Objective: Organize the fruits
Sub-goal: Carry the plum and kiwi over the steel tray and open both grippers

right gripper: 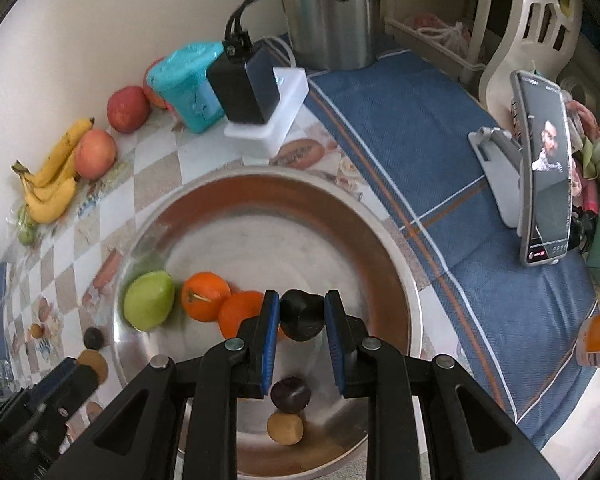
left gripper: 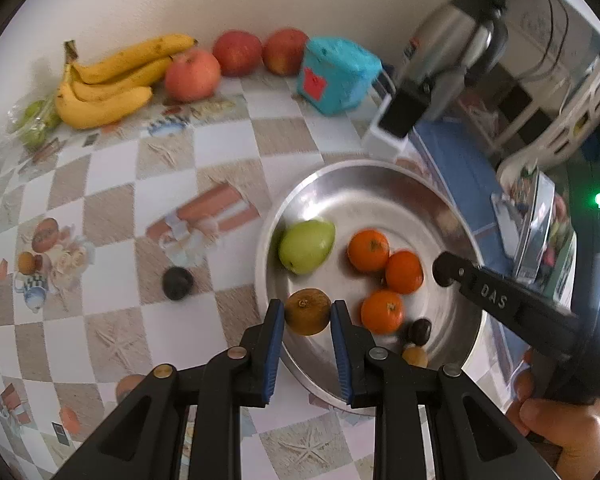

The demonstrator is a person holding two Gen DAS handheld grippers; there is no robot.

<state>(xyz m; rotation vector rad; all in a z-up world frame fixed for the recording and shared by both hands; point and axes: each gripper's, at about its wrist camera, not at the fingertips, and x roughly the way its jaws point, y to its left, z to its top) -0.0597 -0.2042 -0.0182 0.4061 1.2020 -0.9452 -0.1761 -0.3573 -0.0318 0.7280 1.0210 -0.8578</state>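
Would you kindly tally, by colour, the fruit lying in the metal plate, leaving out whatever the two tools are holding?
Green fruit: 1
Orange fruits: 3
Dark purple fruit: 1
Small brown fruit: 1
Total in the metal plate: 6
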